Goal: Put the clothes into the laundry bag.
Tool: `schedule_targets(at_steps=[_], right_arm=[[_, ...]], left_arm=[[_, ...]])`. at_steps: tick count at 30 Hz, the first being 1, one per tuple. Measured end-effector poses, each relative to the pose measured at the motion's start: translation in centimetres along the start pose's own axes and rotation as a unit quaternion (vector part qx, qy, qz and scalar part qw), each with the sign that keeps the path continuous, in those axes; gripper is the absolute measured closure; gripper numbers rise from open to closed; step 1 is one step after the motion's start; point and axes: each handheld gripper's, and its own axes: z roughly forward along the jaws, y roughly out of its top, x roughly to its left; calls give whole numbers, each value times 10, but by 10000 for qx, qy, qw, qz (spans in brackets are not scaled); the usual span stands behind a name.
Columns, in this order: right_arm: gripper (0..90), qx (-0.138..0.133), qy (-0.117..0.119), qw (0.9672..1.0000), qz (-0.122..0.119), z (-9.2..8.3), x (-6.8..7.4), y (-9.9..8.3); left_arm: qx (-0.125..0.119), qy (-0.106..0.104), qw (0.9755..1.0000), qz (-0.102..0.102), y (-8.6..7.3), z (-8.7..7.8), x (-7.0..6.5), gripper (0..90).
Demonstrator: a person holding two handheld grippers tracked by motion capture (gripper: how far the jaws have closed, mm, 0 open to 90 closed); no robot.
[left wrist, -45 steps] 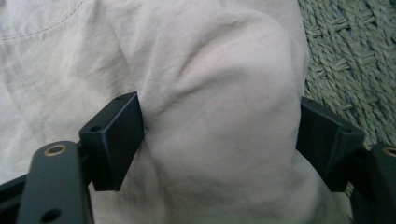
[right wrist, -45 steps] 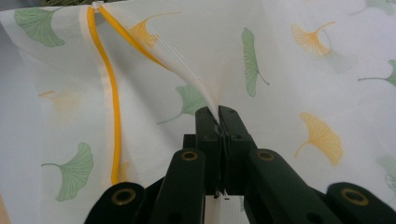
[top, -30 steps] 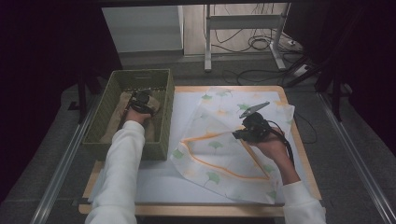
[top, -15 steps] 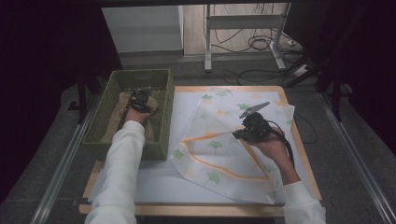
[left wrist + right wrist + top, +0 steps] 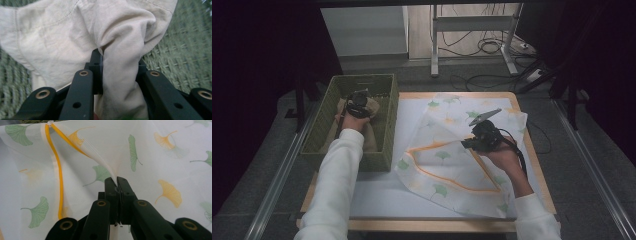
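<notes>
A beige garment [image 5: 75,37] lies bunched inside the green woven basket [image 5: 324,130] at the left side of the table [image 5: 532,150]. The left gripper [image 5: 120,67] has a thick fold of it between its two black jaws; the jaws have just been closing and now press on the fold from both sides, the cloth bulging above them. In the high view the left gripper [image 5: 358,104] sits over the middle of the basket, with the white sleeve [image 5: 337,185] reaching in from below.

To the right of the basket, a thin white laundry bag [image 5: 447,150] printed with green and orange leaves is spread on the table, its orange edging [image 5: 58,177] running around the opening. The right gripper [image 5: 117,183] has its jaws pressed together on a pinch of this fabric, which rises from them in a taut ridge towards a corner of the orange edging. In the high view the right gripper [image 5: 482,136] holds that part of the bag lifted off the table, with the rest lying flat around it. The basket and the bag lie just beside each other.
</notes>
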Motion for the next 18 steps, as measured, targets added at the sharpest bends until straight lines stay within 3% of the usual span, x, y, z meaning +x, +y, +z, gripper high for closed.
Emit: schedule_targets(at_steps=[5,10,18], right_arm=[[866,-6,-1,10000,-17,0,1,1],[866,-10,5,10000,-32,0,2,2],[866,-48,-13,10000,-23,-1,2,2]], left_arm=[[-378,-208,9990,-66,-3,-18,11,710],[-680,-277,9972,-142,-7,-31,18,711],[-997,-482,9938,-115,-12,-46,24,710]])
